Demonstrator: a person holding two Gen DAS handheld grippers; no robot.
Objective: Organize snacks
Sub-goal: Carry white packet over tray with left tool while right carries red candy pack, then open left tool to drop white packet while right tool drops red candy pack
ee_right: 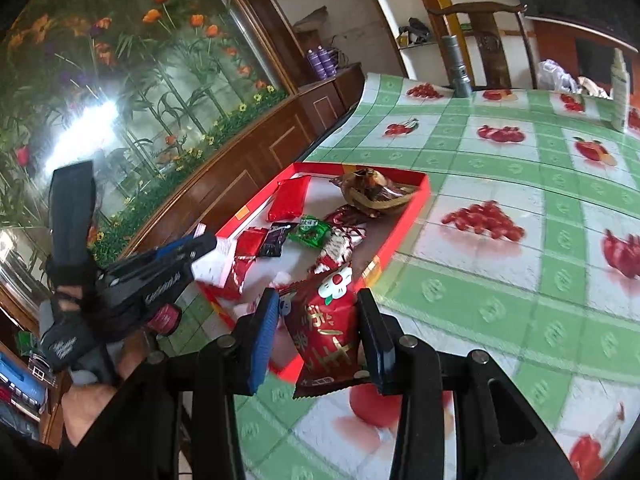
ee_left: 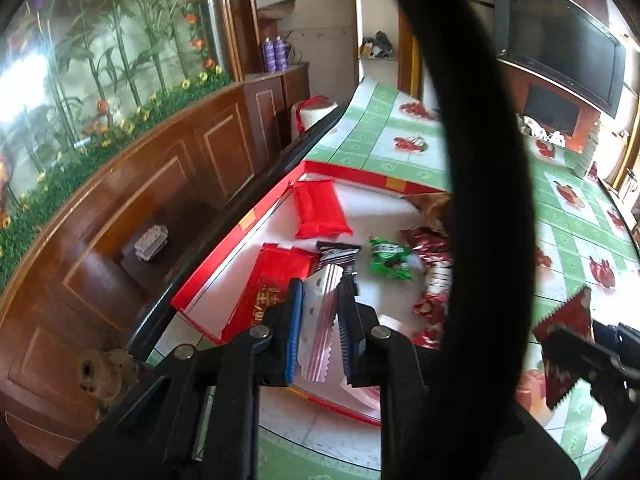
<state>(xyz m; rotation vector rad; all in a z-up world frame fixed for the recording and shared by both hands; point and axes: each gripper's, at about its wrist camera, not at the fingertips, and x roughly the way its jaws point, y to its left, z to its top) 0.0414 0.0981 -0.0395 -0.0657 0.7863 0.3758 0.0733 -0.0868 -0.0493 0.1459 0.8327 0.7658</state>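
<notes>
Right now both grippers carry snacks at the near end of the shallow red cardboard tray [ee_left: 236, 228], which lies on a glossy green-checked tablecloth [ee_right: 500, 184] printed with fruit. The left gripper [ee_left: 320, 332] is clamped tight on a thin white packet [ee_left: 320, 320] with a crimped, ribbed edge, held above the tray's white floor. The right gripper [ee_right: 320, 344] pinches a shiny red foil packet [ee_right: 324, 344] with gold lettering and a flower mark, over the tray's near corner. Inside lie a plump red pouch [ee_left: 320, 210], a black wrapper [ee_left: 338, 256], a crinkled green one [ee_left: 390, 260] and what looks like a gold-brown foil bag [ee_right: 372, 192], partly blurred.
</notes>
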